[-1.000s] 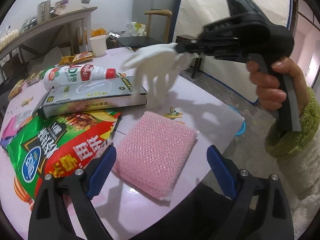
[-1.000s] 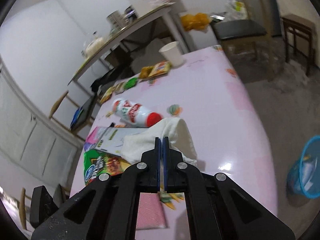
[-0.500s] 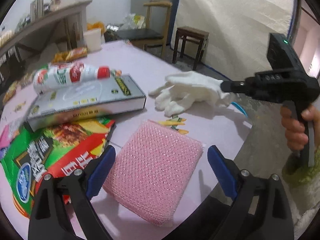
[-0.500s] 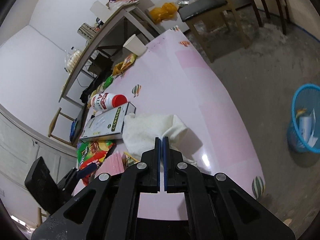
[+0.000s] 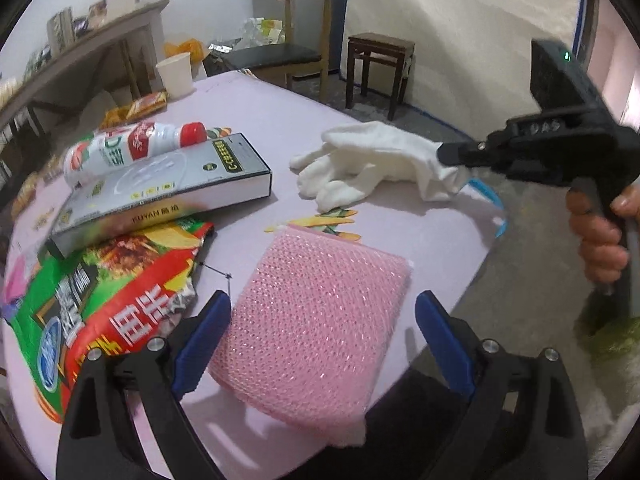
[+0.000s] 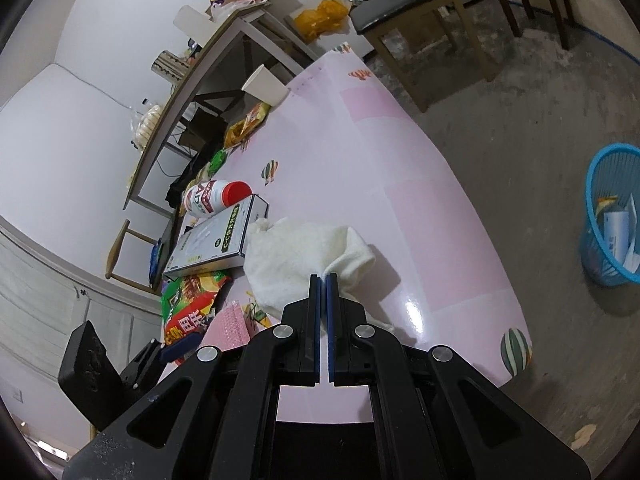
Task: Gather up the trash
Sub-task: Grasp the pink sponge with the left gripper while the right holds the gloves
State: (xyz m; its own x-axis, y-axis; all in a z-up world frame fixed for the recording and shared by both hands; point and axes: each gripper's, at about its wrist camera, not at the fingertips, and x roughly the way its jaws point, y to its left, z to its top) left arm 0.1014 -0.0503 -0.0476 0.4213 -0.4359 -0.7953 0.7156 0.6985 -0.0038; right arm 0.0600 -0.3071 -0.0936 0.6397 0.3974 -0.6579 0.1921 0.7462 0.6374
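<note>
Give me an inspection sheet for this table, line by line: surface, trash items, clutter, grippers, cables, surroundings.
Surface: pink table, glossy.
Job's things: white glove lying near the edge; snack bag; pink mesh pad; bottle beside flat box; paper cup.
Clutter: small wrappers near the cup.
Grippers: right hand-held gripper shut on the glove; left hand-held gripper open, over the pad.
Cables: nothing seen.
Surroundings: blue wastebasket on floor; chair; stool; side desk.
</note>
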